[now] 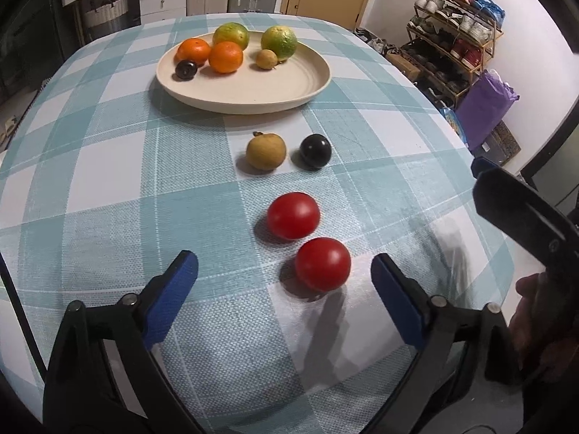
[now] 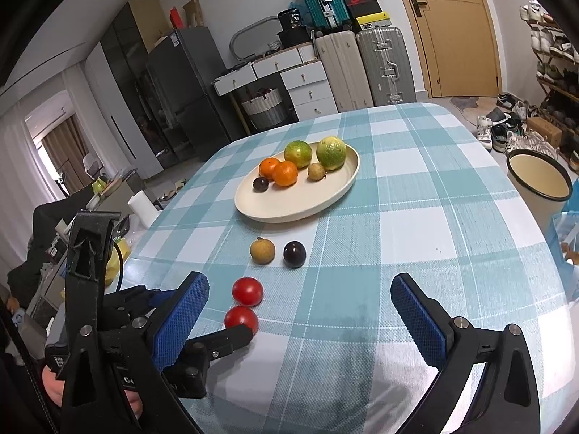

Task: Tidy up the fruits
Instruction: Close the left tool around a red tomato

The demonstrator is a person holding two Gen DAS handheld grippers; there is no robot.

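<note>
A cream plate [image 1: 253, 90] [image 2: 289, 206] holds two oranges, two green citrus, a small tan fruit and a dark plum. On the checked cloth lie a tan fruit [image 1: 266, 152] [image 2: 262, 250], a dark plum [image 1: 315, 152] [image 2: 294, 254] and two red tomatoes [image 1: 294, 215] [image 2: 247, 291]. The nearer tomato [image 1: 322, 264] [image 2: 241, 320] lies just ahead of my open left gripper [image 1: 284, 267], between its blue pads. My right gripper [image 2: 300, 289] is open and empty, to the right of the tomatoes.
The table edge drops off at right, with a shoe rack [image 1: 452, 36], a purple bag [image 1: 485, 105] and a cream bucket [image 2: 539, 177] beyond. Suitcases [image 2: 383, 65], drawers and a fridge stand behind the table.
</note>
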